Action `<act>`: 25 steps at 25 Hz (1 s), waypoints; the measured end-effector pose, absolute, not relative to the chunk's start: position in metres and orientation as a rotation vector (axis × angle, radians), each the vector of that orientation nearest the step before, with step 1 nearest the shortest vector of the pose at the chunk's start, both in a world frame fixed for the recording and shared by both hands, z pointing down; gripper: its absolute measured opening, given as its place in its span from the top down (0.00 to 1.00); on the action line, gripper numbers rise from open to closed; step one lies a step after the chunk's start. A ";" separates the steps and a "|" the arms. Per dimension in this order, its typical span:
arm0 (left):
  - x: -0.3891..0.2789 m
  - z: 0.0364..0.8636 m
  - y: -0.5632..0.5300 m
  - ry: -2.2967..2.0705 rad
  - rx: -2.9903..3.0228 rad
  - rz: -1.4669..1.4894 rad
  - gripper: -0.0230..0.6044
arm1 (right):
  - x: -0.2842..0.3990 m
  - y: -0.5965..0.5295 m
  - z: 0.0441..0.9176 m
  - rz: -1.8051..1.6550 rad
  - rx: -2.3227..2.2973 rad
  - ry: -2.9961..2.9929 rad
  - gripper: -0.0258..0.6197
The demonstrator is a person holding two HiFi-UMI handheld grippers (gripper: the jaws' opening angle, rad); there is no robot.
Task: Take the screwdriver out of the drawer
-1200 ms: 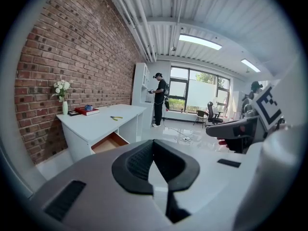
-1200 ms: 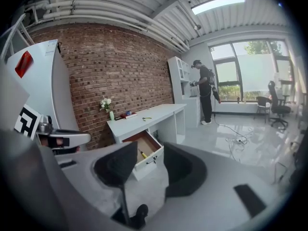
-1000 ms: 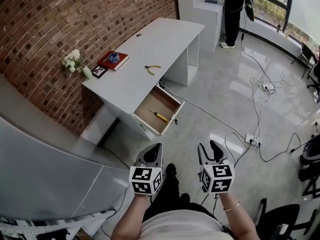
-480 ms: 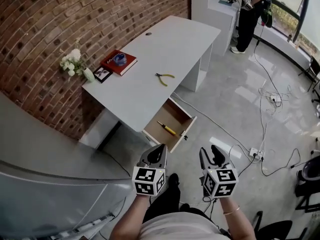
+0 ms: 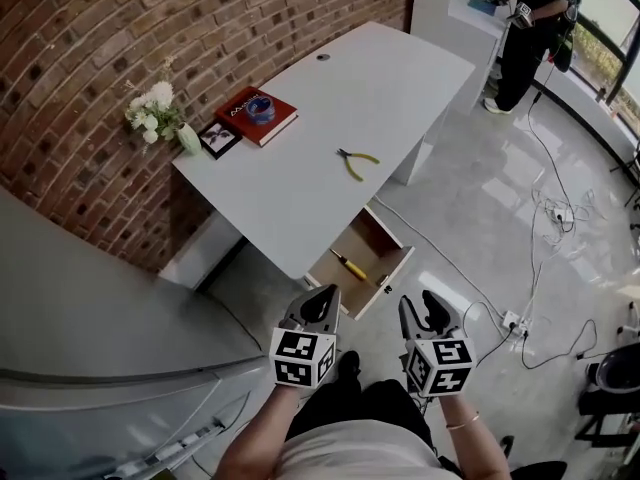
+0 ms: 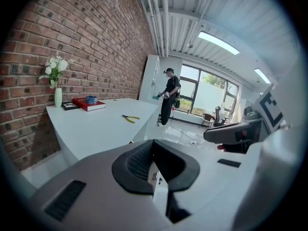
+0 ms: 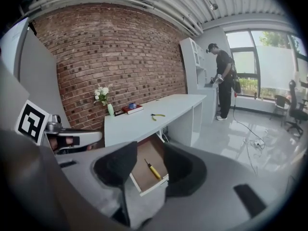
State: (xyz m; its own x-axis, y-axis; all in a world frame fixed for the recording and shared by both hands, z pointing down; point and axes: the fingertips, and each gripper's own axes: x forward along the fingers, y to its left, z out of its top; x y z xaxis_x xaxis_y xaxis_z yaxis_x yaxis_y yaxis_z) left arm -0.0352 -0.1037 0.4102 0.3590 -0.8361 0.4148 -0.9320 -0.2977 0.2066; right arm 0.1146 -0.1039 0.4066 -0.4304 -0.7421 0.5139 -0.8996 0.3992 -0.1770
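Observation:
A yellow-handled screwdriver point(image 5: 350, 266) lies in the open wooden drawer point(image 5: 385, 244) that is pulled out from under the white desk point(image 5: 330, 108). Both grippers hover over the floor just short of the drawer's front, touching nothing. My left gripper point(image 5: 318, 308) has its fingers together and empty. My right gripper point(image 5: 422, 313) is open and empty. In the right gripper view the screwdriver point(image 7: 153, 170) shows in the drawer point(image 7: 149, 153) between the spread jaws of the right gripper point(image 7: 148, 166). The left gripper view looks past the left gripper point(image 6: 155, 163) across the desk top.
On the desk lie yellow-handled pliers point(image 5: 357, 162), a red book point(image 5: 256, 114) with a blue thing on it, a photo frame point(image 5: 218, 139) and a vase of white flowers point(image 5: 160, 113). Brick wall behind. Grey panel point(image 5: 80, 298) at left. Cables and a power strip point(image 5: 515, 320) on the floor; a person point(image 5: 535, 18) stands far right.
The desk and open drawer have come closer and shifted right in the head view. Both grippers keep their pose, side by side.

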 end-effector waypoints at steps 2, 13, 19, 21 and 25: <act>-0.038 0.414 -0.107 -1.543 2.204 0.320 0.98 | 0.109 -0.110 0.411 0.626 1.394 -2.307 0.71; -0.039 0.433 -0.131 -1.623 2.077 0.290 0.98 | 0.081 -0.152 0.440 0.630 1.138 -2.333 0.71; -0.056 0.443 -0.134 -1.740 1.931 0.260 0.98 | 0.057 -0.172 0.464 0.604 0.918 -2.347 0.71; -0.063 0.447 -0.131 -1.782 1.872 0.246 0.98 | 0.050 -0.177 0.471 0.589 0.848 -2.345 0.71; -0.073 0.459 -0.123 -1.851 1.763 0.226 0.98 | 0.037 -0.189 0.490 0.558 0.737 -2.335 0.71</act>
